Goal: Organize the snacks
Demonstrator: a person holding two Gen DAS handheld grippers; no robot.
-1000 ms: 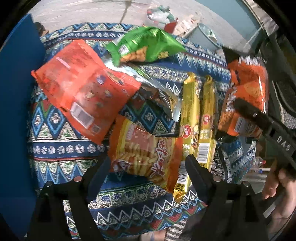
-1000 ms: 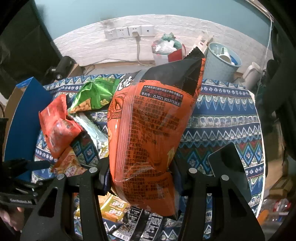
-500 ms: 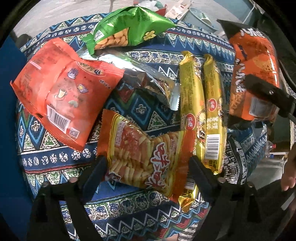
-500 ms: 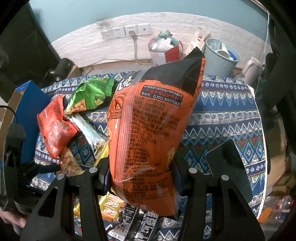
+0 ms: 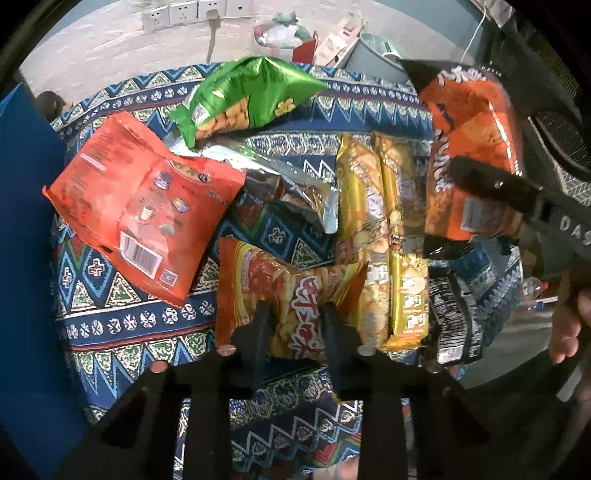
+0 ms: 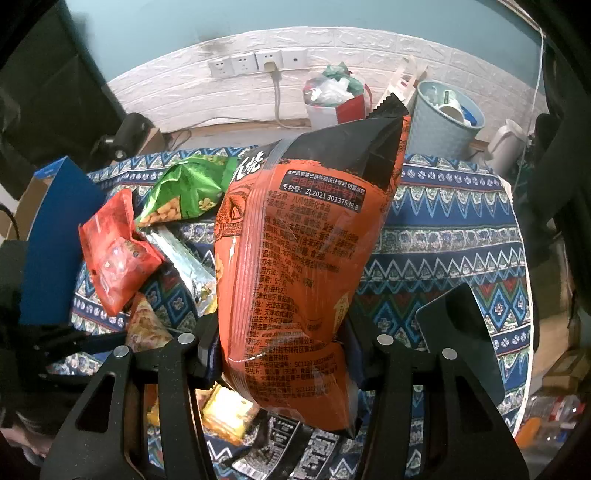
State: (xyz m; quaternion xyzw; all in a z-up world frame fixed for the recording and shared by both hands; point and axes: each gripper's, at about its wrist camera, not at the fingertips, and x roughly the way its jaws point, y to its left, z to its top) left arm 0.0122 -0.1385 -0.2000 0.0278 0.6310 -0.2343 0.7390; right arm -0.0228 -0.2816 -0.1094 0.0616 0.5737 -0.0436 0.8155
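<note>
Our left gripper (image 5: 293,314) pinches the orange-yellow crisp pack (image 5: 280,295) low in the frame's centre, while our right gripper (image 6: 284,339) clamps the tall orange bag (image 6: 295,266) upright, filling mid-frame. Both are glossy, puffy film. We judge the pack could slip, or drag the yellow bars (image 5: 384,236) touching it, when lifted.

Wall: you face a teal wall (image 6: 295,26) above a white brick-pattern panel (image 6: 177,92).
Outlets: a row of white sockets (image 6: 258,61), one with a cable plugged in.
Floor items: a pale blue bin (image 6: 443,122) and a stuffed bag (image 6: 332,96) near the wall.
Surface: your patterned blue cloth (image 6: 443,229) covers it.
</note>
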